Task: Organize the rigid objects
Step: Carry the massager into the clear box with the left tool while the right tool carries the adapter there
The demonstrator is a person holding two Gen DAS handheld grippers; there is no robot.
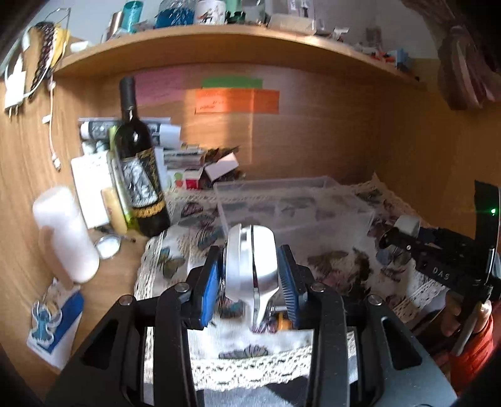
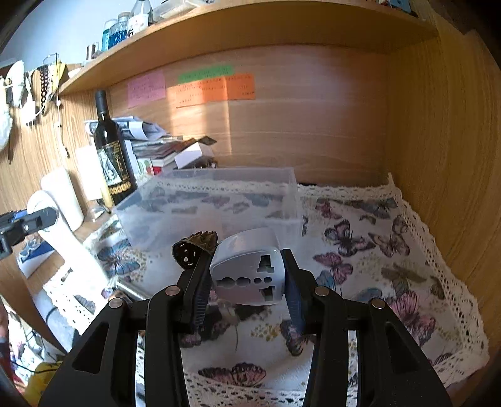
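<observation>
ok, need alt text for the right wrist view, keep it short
The right hand-held gripper is shut on a grey travel adapter, socket face toward the camera, above a butterfly-print cloth. Behind it stands a clear plastic bin, with a dark wine bottle at left under a wooden shelf.

Shiny silver object (image 1: pixel 251 269): rounded, two-part metal body with a narrow stem toward the bottom of the frame, held upright at centre of the left wrist view. Grey travel adapter (image 2: pixel 250 269): rounded plastic block, socket face with several hole patterns turned toward the camera, at centre of the right wrist view. Clear plastic box (image 2: pixel 206 203): rectangular, open-topped, standing on the butterfly-print cloth, upper middle of the frame, just behind the adapter.
</observation>
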